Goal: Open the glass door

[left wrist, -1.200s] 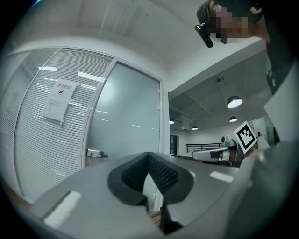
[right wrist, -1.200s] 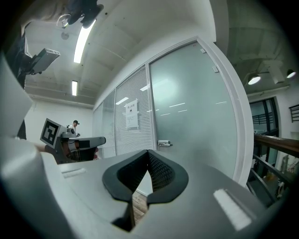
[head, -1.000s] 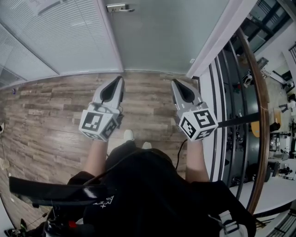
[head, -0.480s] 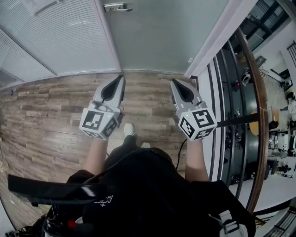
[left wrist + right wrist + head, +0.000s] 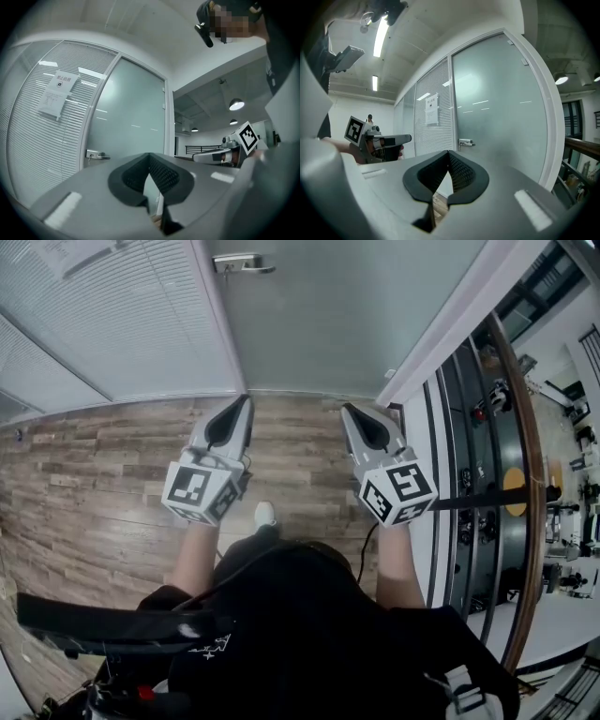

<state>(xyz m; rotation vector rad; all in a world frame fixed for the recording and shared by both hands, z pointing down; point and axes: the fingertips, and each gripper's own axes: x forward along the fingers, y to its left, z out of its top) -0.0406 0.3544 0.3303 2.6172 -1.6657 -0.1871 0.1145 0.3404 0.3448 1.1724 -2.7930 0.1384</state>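
The frosted glass door [image 5: 328,315] stands closed straight ahead, its metal lever handle [image 5: 239,262] at the door's left edge. Both grippers are held level over the wooden floor, short of the door and touching nothing. My left gripper [image 5: 246,399] is shut and empty; my right gripper [image 5: 345,409] is shut and empty too. In the left gripper view the handle [image 5: 96,154] sits left of the closed jaw tips [image 5: 149,157]. The right gripper view has the handle [image 5: 466,143] just above and right of its tips [image 5: 448,153].
A glass partition with blinds [image 5: 103,324] and a paper notice [image 5: 57,95] runs left of the door. A white door frame [image 5: 450,324] borders its right side. Beyond that runs a railing with a wooden handrail [image 5: 531,456]. The person's shoe [image 5: 265,514] is on the plank floor [image 5: 84,474].
The person has stepped toward the door. Both grippers moved forward with it, still shut, and the door and handle show slightly nearer.
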